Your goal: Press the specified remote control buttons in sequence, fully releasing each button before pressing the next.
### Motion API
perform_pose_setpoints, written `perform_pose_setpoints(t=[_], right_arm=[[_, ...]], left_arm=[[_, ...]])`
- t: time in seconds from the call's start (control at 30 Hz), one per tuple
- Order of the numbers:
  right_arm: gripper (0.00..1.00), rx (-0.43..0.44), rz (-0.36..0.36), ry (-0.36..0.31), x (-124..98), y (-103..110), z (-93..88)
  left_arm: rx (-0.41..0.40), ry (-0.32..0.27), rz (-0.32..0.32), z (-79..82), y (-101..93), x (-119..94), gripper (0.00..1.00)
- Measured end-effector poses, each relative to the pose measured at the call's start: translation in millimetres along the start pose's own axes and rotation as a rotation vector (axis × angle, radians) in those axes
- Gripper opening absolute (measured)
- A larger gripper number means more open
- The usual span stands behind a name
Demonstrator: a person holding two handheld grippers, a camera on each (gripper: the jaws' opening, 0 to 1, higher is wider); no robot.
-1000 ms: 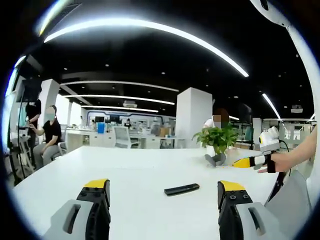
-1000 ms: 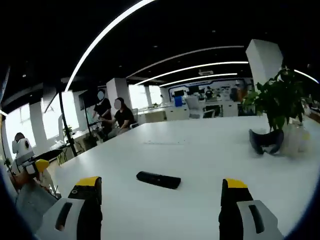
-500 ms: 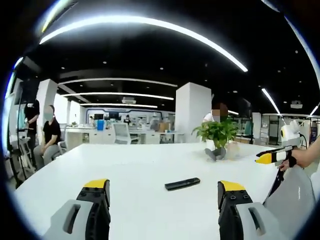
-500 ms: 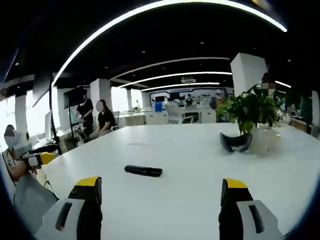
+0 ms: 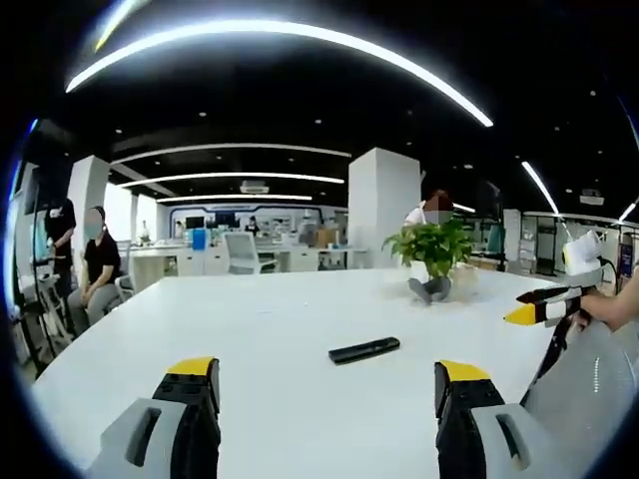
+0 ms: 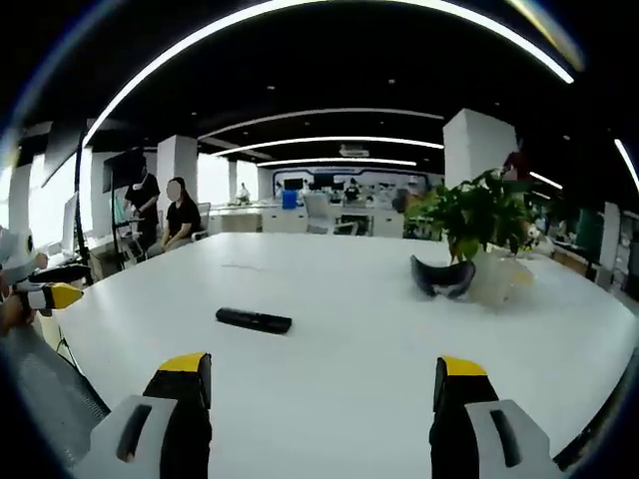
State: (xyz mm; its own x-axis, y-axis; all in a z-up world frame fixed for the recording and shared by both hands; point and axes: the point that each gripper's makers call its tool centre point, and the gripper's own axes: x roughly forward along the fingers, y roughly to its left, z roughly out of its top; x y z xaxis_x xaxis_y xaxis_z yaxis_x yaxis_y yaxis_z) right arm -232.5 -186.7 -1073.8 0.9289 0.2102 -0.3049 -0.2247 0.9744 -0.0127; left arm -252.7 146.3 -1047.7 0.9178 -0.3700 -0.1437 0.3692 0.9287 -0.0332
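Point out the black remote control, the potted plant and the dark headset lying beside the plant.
remote control (image 5: 364,349): left gripper view, middle of its black body.
potted plant (image 6: 477,212): right gripper view, on its green leaves.
headset (image 6: 443,276): right gripper view, on its dark front.

Remote (image 5: 364,349): lies flat on the table (image 5: 270,319); near its middle, apart from all else
Plant (image 5: 432,261): on the table, behind the remote toward the far edge
Dark curved object (image 6: 444,276): just before the plant's base
Two people (image 6: 165,212): beyond the table's far corner
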Motion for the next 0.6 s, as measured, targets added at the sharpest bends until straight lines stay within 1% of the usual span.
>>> perform_pose_setpoints(t=[0.07,0.1,0.17,0.23,0.3,0.37,0.43,0.53,0.6], right_arm=[[0.93,-0.002,-0.010,0.014,2.4,-1.9,-2.7],[0.94,-0.004,-0.019,0.041,2.3,-2.7,-7.9],[0.93,-0.024,-0.022,0.050,3.9,-4.1,-7.4],[0.94,-0.032,-0.018,0.054,5.1,-0.8,-7.9],[0.94,-0.055,-0.011,0.082,5.5,1.6,-14.5],[0.94,-0.067,-0.014,0.102,5.9,1.9,-17.4],[0.95,-0.073,-0.020,0.094,5.1,0.7,-16.3],[0.96,-0.057,-0.038,0.081,4.4,-5.2,-14.7],[0.96,-0.050,-0.047,0.086,4.3,-6.1,-15.6]], left_arm=[[0.013,-0.009,-0.003,0.5,-1.6,-1.2,0.93],[0.019,-0.011,-0.011,1.1,-2.6,-0.3,0.94],[0.007,0.017,-0.025,-3.5,-4.2,2.5,0.93],[-0.001,0.015,-0.035,-4.3,-5.2,2.0,0.93],[-0.005,0.007,-0.037,-3.9,-3.4,3.0,0.94],[-0.007,0.013,-0.038,-5.5,-4.4,3.7,0.96],[0.027,0.007,-0.030,-5.2,-4.3,4.0,0.97],[0.054,0.025,-0.036,-8.8,-6.1,5.9,0.97],[0.054,0.035,-0.035,-10.9,-5.6,6.8,0.97]])
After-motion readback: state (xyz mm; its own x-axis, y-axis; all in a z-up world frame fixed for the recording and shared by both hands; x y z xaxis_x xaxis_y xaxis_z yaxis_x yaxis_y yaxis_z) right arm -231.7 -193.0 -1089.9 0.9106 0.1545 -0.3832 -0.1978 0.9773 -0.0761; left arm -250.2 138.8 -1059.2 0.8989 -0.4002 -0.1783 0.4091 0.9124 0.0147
